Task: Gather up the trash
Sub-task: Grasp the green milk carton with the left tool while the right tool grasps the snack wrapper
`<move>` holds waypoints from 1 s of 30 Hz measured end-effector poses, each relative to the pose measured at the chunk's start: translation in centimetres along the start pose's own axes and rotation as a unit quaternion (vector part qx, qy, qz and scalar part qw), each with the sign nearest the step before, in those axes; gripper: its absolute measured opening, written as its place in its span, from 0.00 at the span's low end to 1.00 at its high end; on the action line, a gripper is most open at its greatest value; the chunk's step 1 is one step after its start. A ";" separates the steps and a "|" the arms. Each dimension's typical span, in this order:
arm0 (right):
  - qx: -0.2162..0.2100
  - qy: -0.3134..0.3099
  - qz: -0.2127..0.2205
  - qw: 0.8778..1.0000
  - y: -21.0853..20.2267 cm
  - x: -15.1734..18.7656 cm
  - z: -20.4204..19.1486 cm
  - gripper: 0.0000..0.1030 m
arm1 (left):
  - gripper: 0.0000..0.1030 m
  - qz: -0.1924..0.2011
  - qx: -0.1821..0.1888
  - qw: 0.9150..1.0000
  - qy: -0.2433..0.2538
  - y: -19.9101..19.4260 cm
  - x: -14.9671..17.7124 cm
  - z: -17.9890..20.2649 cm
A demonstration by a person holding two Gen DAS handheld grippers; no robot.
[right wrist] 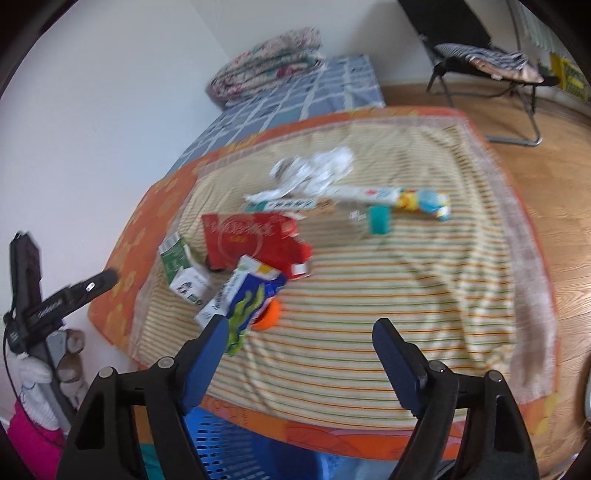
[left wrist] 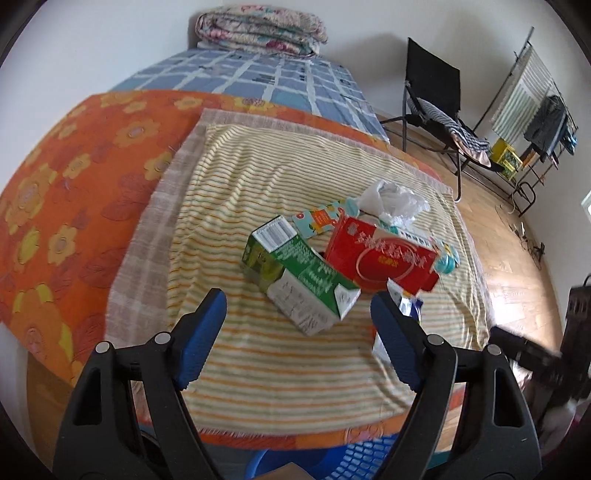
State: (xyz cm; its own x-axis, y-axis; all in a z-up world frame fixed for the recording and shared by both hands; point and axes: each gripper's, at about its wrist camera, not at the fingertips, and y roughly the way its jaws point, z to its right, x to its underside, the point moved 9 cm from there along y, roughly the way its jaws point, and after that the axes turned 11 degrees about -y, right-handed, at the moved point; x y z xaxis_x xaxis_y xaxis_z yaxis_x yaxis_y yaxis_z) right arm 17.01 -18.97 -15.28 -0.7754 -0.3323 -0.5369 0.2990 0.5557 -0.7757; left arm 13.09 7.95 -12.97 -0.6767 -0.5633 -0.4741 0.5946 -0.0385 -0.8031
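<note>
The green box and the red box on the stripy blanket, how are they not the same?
The green box is long and narrow; the red box is wider and flatter. The green box has white panels and an open end flap; the red box shows a big ring with writing across it. Both are cardboard cartons lying side by side on the striped blanket.

White walls meet a wood-plank floor in soft daylight. A bed with a blue checked sheet stands against the wall, a folded floral quilt at its far end and an orange flowered blanket under a striped towel at its near end. Past the bed's far right corner stand a black folding chair draped with striped cloth and a drying rack.
</note>
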 end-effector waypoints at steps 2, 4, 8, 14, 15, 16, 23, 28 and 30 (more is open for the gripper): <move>-0.030 0.012 -0.010 0.999 1.5 -0.2 -1.1 0.79 | 0.79 -0.013 0.003 1.000 -0.008 1.1 -0.3 0.2; -0.049 0.028 -0.022 0.998 2.8 -0.3 -1.5 0.75 | 0.78 -0.025 0.006 0.999 -0.022 2.2 -0.6 0.2; -0.071 0.060 -0.047 0.995 5.7 -0.3 -1.7 0.71 | 0.77 -0.044 0.010 0.998 -0.043 3.9 -1.0 0.3; -0.075 0.085 -0.064 0.991 8.8 -0.9 -1.9 0.71 | 0.77 -0.057 0.003 0.997 -0.054 5.8 -1.6 0.5; -0.075 0.091 -0.065 0.991 9.2 -1.1 -1.8 0.70 | 0.77 -0.058 0.003 0.997 -0.057 6.2 -1.9 0.5; -0.077 0.098 -0.065 0.990 9.7 -1.3 -1.7 0.70 | 0.77 -0.059 0.004 0.997 -0.059 6.4 -2.0 0.6; -0.064 0.090 -0.068 0.992 11.6 -2.7 -1.7 0.59 | 0.77 -0.073 -0.002 0.996 -0.051 7.9 -1.7 0.7; -0.066 0.090 -0.071 0.991 12.6 -3.0 -1.9 0.54 | 0.72 -0.088 -0.013 0.995 -0.053 9.1 -1.2 0.1; -0.064 0.088 -0.065 0.992 12.7 -3.3 -2.0 0.41 | 0.71 -0.094 -0.005 0.994 -0.062 9.3 -1.1 -0.1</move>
State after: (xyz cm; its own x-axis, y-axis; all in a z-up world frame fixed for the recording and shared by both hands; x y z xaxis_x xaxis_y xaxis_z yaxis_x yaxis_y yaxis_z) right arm 22.26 -9.28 -22.74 -0.8908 -0.2765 -0.3605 0.1253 0.6132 -0.7799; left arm 19.32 8.35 -19.96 -0.7165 -0.6443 -0.2676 0.4577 -0.1446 -0.8773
